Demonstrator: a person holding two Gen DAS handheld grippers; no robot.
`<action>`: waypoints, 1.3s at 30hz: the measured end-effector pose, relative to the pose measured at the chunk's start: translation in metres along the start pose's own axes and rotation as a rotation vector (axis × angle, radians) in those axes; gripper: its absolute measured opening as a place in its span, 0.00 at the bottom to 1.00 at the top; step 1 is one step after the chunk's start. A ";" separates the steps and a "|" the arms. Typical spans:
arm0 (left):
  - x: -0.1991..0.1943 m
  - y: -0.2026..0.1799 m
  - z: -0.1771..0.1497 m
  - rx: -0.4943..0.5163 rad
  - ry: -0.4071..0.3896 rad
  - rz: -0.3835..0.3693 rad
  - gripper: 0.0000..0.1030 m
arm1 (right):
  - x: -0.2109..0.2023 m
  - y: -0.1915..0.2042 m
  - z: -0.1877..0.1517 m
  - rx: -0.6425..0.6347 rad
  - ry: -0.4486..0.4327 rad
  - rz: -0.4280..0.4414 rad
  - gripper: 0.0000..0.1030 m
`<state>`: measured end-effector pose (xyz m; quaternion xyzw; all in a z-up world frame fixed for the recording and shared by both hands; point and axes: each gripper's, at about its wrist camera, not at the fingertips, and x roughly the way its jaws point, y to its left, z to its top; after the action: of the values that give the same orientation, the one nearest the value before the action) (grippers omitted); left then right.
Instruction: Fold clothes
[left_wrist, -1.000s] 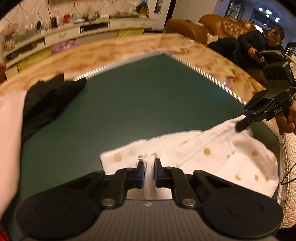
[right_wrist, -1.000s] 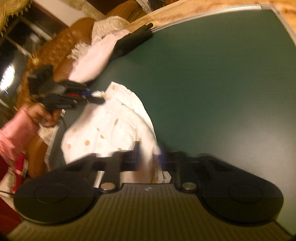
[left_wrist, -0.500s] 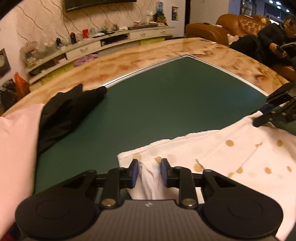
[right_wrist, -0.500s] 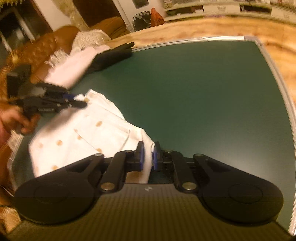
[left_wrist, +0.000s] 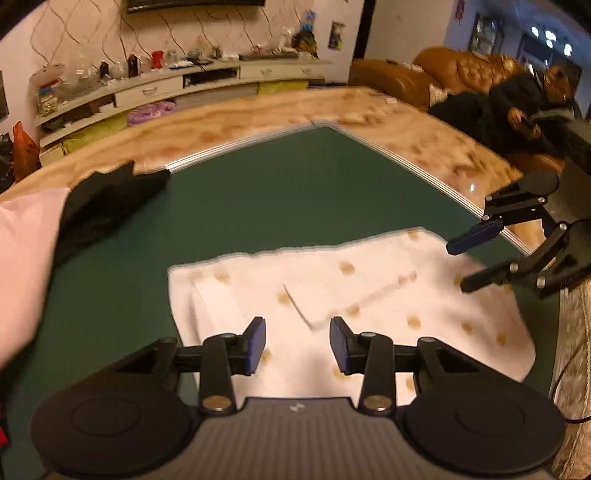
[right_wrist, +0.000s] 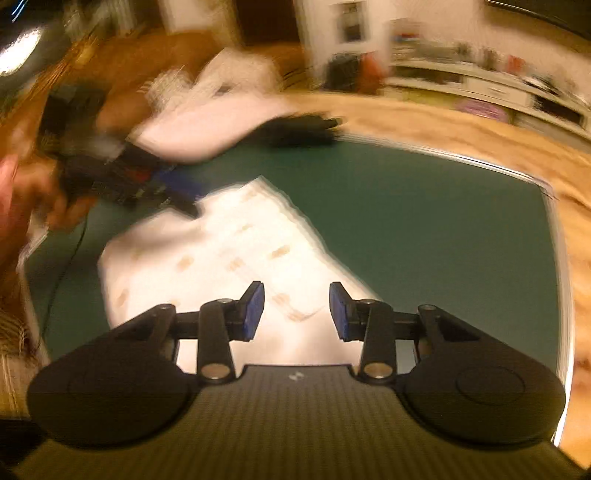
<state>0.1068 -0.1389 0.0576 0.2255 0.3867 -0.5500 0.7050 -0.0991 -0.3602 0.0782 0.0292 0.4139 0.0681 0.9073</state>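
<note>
Above the white spotted garment (left_wrist: 369, 291), both claws' jaws are opening, empty.

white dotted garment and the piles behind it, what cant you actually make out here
- white dotted garment: near edge hidden behind the left gripper body, left wrist view.
- Its folds and dots: smeared by motion blur, right wrist view.
- pink cloth: cut off by the left edge.
- black cloth: garment type untellable.

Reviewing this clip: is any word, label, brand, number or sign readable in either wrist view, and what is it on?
No text can be read in either view.
Small pale logo mark on the left gripper body: a symbol, no letters.
Same mark on the right gripper body: blurred.
Posters on the pale far wall: too small and blurred to read.
</note>
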 end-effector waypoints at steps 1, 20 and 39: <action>0.004 0.000 -0.004 -0.004 0.019 -0.007 0.42 | 0.006 0.010 -0.004 -0.064 0.037 -0.008 0.44; -0.028 -0.017 -0.039 0.000 0.042 -0.077 0.42 | -0.012 0.029 -0.034 -0.243 0.148 0.078 0.43; -0.028 -0.031 -0.040 -0.056 0.002 0.012 0.49 | -0.020 0.053 -0.017 -0.226 0.067 0.012 0.44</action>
<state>0.0622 -0.1012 0.0594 0.2084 0.4013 -0.5345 0.7140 -0.1303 -0.3106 0.0873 -0.0730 0.4335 0.1208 0.8901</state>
